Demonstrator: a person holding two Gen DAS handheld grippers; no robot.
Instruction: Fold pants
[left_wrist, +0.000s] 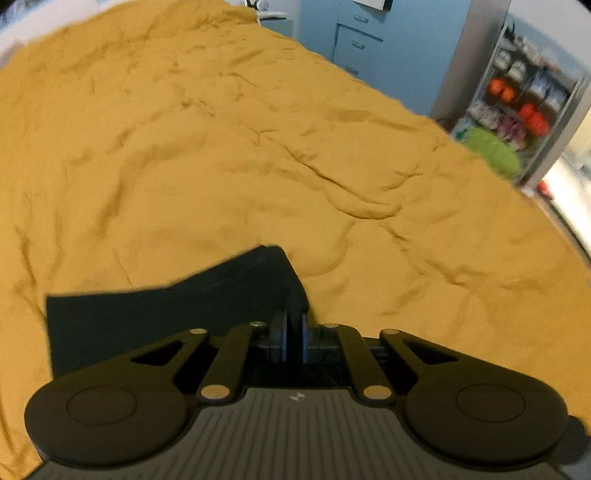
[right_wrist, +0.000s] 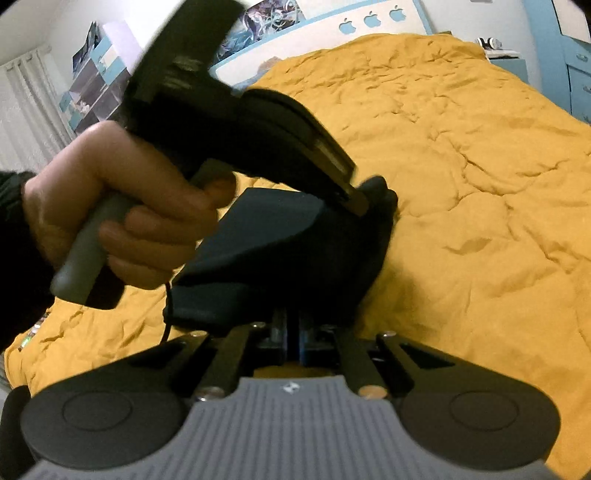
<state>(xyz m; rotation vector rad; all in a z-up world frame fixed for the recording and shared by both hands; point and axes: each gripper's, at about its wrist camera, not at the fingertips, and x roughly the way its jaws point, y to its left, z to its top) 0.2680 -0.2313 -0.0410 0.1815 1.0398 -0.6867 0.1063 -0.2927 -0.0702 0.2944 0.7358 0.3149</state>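
1. Looking along the left gripper (left_wrist: 294, 325) in its wrist view, we find its blue-padded fingers (left_wrist: 283, 332) pressed together on a fold of the dark pants (left_wrist: 166, 314), which spread away to the left of the tips.
2. We see the pants lying over the rumpled mustard bedspread (left_wrist: 258, 147); past its far-right edge stand a blue cabinet (left_wrist: 354, 40) and a shelf rack (left_wrist: 524, 96) of colourful items.
3. Turning to the right wrist view, we find the right gripper (right_wrist: 293, 332) pinching the near edge of the pants (right_wrist: 280, 236), its fingers closed tight on the cloth.
4. We see the pants bunched and raised off the bedspread (right_wrist: 461, 166) between the two tools.
5. We see the left hand (right_wrist: 122, 206) wrapped around the grey handle (right_wrist: 81, 266) of the left gripper (right_wrist: 364, 201), whose tips meet the far part of the pants, toward the bedspread's left side.
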